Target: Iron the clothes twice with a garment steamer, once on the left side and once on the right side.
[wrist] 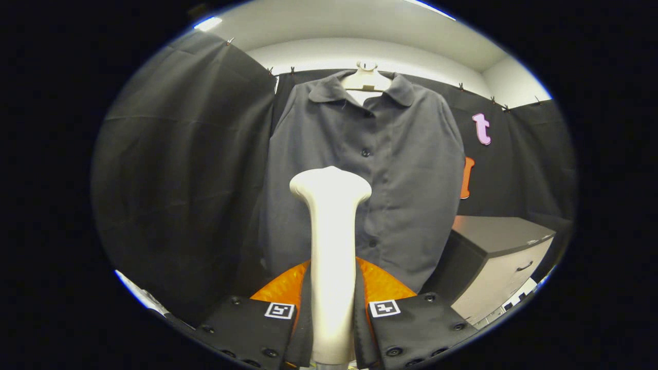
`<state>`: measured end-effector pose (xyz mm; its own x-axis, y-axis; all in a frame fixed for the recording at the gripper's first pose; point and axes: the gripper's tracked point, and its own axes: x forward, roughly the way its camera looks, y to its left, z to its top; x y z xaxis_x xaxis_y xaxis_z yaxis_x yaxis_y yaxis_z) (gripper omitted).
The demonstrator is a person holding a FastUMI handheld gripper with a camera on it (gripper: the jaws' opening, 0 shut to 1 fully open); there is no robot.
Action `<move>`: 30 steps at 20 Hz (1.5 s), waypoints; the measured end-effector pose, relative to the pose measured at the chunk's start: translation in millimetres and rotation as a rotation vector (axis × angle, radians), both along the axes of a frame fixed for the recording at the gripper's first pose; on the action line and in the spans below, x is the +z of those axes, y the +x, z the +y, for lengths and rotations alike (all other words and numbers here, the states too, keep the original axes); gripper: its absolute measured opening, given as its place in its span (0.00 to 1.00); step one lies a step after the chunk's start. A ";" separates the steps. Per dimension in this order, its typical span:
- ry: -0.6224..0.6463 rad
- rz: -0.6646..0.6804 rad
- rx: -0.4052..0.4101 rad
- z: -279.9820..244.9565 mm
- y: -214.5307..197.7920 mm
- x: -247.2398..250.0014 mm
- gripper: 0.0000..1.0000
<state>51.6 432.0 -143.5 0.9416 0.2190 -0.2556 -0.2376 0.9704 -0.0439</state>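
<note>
Holding the white garment steamer point(331, 257) upright, the gripper point(331, 318) has its two fingers nearly closed, both pressing on the steamer's handle, whose flared head rises at twelve o'clock from them. Beyond the head hangs the dark grey button-up shirt point(370, 174) on a white hanger point(366, 79), its row of buttons just to the three o'clock side of the steamer head. At about four o'clock from the shirt stands a drawer cabinet point(506, 262). Judging from this, the head is lined up near the shirt's middle; a good pass would shift it toward nine o'clock, bring the head close to the cloth, and move steadily along the left panel.
</note>
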 end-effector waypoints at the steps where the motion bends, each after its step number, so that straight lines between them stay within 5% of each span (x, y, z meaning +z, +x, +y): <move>1: 0.010 -0.016 -0.011 -7.9 -0.6 10.3 0.39; 8: 0.020 -0.122 -0.115 -70.8 -3.8 69.6 0.39; 16: 0.012 -0.152 -0.196 -125.8 -14.3 82.9 0.39; 30: 0.018 -0.179 -0.201 -121.5 -17.0 93.0 0.39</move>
<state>34.6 310.5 -50.4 0.9966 0.0257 -0.0787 -0.0297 0.9983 -0.0497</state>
